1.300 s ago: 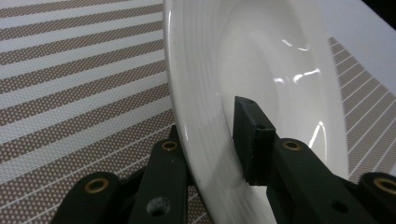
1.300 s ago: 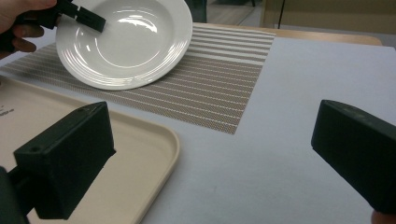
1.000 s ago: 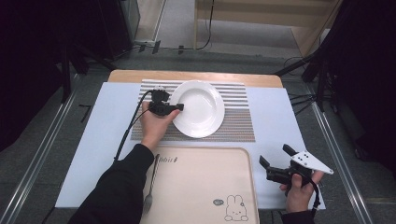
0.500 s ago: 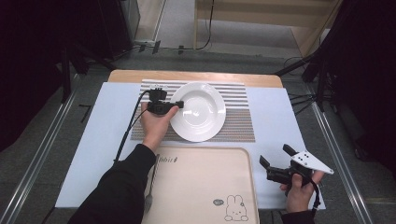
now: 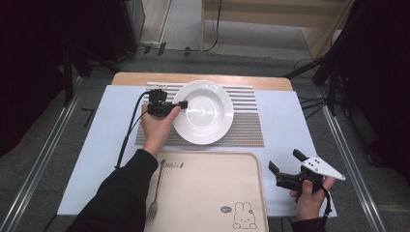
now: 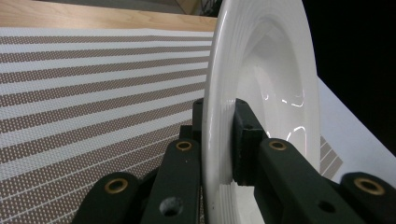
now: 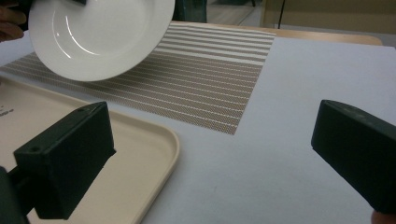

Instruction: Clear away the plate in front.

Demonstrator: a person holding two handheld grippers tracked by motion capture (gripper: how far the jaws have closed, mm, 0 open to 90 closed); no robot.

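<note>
Plate (image 5: 203, 112) pinched by its rim in your left gripper (image 5: 180, 105), lifting off the striped mat (image 5: 241, 130); right gripper (image 5: 285, 166) waits wide open; next carry it over the tray (image 5: 208, 193) and lower gently

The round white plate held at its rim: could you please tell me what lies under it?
Under the round white plate lies the brown-and-white striped woven placemat, on the pale blue table cover. The left claw clamps the rim, tilting it up. The mat area directly beneath is hidden.
</note>
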